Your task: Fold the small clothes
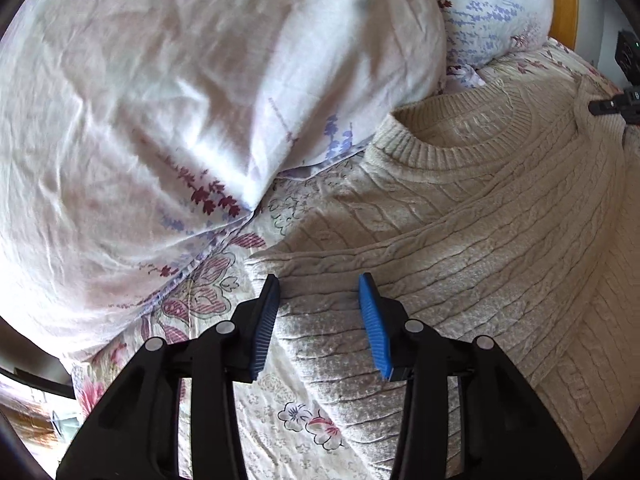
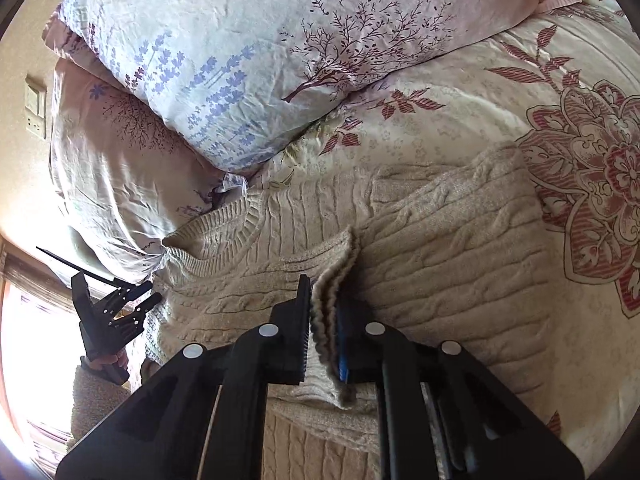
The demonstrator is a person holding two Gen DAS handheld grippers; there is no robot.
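Left wrist view: A cream cable-knit sweater (image 1: 460, 248) is seen spread flat on a bed (image 1: 280, 412) covered in a floral quilt, its ribbed neckline toward the pillows (image 1: 180, 100). The left gripper (image 1: 320, 320) is held just above the sweater's near edge, its blue-padded jaws partly open with nothing between them; only knit and quilt are seen below the gap. The knit is judged soft, thick and limp, moderately light, likely to sag and stretch when lifted, and not slippery. A hold on a doubled edge or seam is judged best. The large pillow lies close on the left, so little room is left that way; bare quilt is seen toward the camera.

Right wrist view: The right gripper (image 2: 324, 320) is seen with its jaws nearly closed on a bunched fold of the sweater (image 2: 440, 264), several layers of knit being pinched between the pads. One side of the sweater appears already turned inward over the body. The left gripper (image 2: 116, 312) is seen at the far left, carried in a hand (image 2: 106, 362). Pillows (image 2: 260, 80) crowd the neckline end. Open quilt (image 2: 580, 184) is seen to the right, giving room for the fold to be carried or smoothed.
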